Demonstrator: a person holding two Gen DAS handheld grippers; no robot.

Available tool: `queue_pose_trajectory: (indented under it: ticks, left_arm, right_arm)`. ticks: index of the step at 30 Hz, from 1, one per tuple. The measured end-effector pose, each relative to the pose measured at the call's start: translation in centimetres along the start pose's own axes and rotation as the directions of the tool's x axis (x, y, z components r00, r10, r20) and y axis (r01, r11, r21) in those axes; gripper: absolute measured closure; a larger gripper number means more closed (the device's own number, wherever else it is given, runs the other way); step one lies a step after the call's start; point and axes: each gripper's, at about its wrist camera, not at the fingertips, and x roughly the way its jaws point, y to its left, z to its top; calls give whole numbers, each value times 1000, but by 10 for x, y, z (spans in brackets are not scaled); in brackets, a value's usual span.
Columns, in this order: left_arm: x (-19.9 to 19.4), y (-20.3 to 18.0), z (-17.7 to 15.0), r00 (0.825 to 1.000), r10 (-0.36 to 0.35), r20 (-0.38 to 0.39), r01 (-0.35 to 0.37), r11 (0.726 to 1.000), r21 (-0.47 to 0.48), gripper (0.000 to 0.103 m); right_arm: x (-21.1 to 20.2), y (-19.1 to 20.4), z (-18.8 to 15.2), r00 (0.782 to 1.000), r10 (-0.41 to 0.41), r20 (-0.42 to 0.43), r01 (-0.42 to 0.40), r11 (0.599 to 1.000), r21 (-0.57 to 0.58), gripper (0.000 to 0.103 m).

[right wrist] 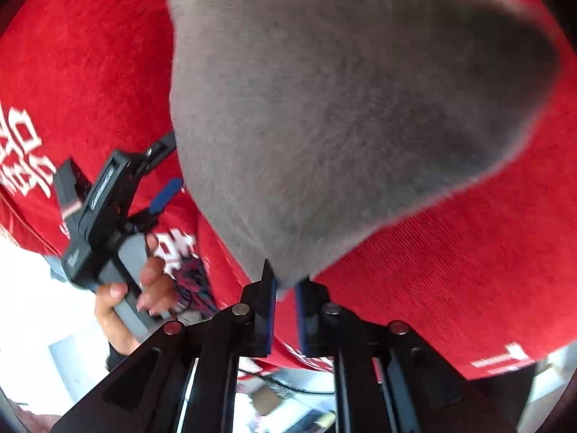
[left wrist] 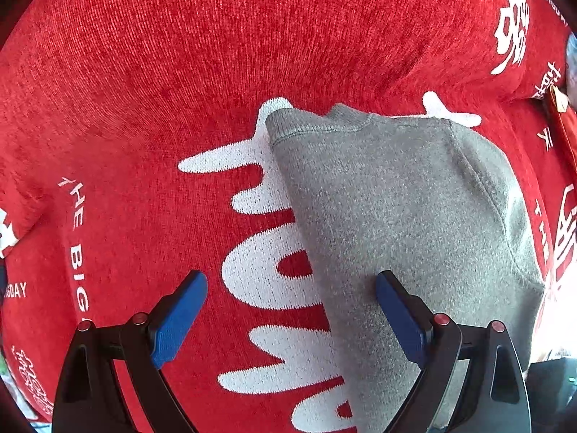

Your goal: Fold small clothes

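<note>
A red cloth point(left wrist: 144, 90) with white lettering covers the surface; whether a table lies under it cannot be told. The grey garment point(left wrist: 396, 198) lies on the cloth, over the large white letters. The left tool point(left wrist: 292, 288) hangs above it with jaws wide apart, gripping nothing. The right tool point(right wrist: 285, 288) is pinched on the garment's corner. Beyond the cloth's edge, bright, cluttered room shows.
</note>
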Motion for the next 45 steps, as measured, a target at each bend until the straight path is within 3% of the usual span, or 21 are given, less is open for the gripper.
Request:
queue_pose_trajectory:
  ticks: [6, 11, 15, 18, 22, 25, 26, 43, 45]
  left_arm:
    - [-2, 6, -4, 1000, -8, 1, 8, 1000, -20, 8]
    - [-6, 7, -9, 1000, 2, 5, -1, 1000, -15, 8]
    - [-7, 7, -11, 1000, 9, 6, -9, 1000, -13, 8]
    - [-8, 7, -13, 1000, 16, 9, -16, 1000, -6, 8]
    - [-3, 7, -13, 1000, 6, 2, -6, 1000, -17, 8]
    - [-3, 6, -13, 1000, 8, 1, -8, 1000, -19, 8]
    - [-3, 6, -13, 1000, 10, 2, -10, 1000, -17, 8]
    - [-4, 2, -10, 999, 36, -18, -36, 999, -32, 8]
    - [-4, 2, -9, 999, 36, -26, -37, 998, -42, 8]
  right_arm:
    - [-37, 47, -7, 998, -62, 7, 62, 974, -216, 87]
    - [-63, 88, 15, 981, -143, 132, 182, 910, -373, 87]
    - [-57, 114, 42, 940, -241, 243, 324, 856, -404, 87]
    - [-55, 120, 68, 912, -270, 310, 386, 821, -420, 87]
    - [-41, 90, 101, 860, -405, 312, 504, 775, -382, 91]
    - [-48, 73, 110, 905, -316, 283, 399, 860, -317, 95]
    - [-52, 70, 110, 910, -303, 283, 384, 873, -301, 95]
    - [-93, 68, 96, 919, -267, 288, 348, 895, -279, 86]
    - [-96, 70, 96, 919, -266, 291, 349, 892, -288, 78]
